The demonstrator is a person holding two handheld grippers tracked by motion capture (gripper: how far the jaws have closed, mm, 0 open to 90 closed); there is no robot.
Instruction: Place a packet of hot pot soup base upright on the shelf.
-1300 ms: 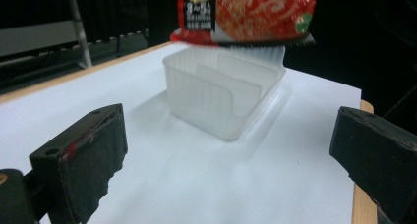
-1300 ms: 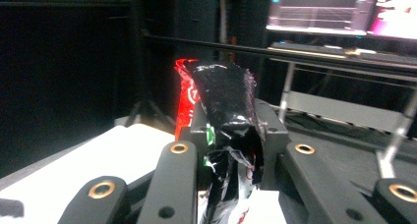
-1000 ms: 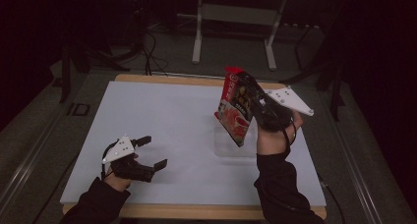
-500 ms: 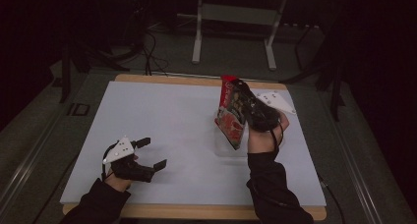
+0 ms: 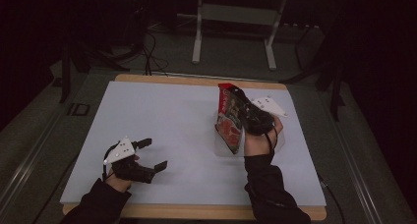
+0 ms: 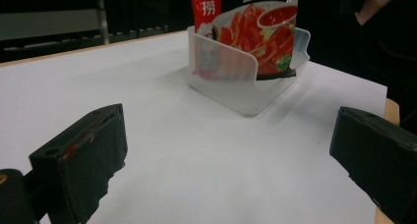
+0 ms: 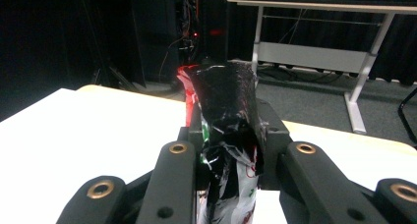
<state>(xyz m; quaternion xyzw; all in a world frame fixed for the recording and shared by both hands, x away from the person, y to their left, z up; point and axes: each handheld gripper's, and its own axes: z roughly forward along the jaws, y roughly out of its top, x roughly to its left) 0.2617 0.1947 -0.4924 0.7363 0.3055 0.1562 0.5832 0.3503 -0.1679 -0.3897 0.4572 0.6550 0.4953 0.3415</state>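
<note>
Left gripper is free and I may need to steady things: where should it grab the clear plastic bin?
Take the bin by its near side wall, coming in low across the table from the left gripper. That wall is upright, thin, with an open rim the jaws can straddle, one jaw outside, one inside. The red packet inside leaves little room, so clearance looks tight.

We read white characters "底捞" on the red strip of the snack packet (image 6: 246,32); its smaller print stays illegible.
</note>
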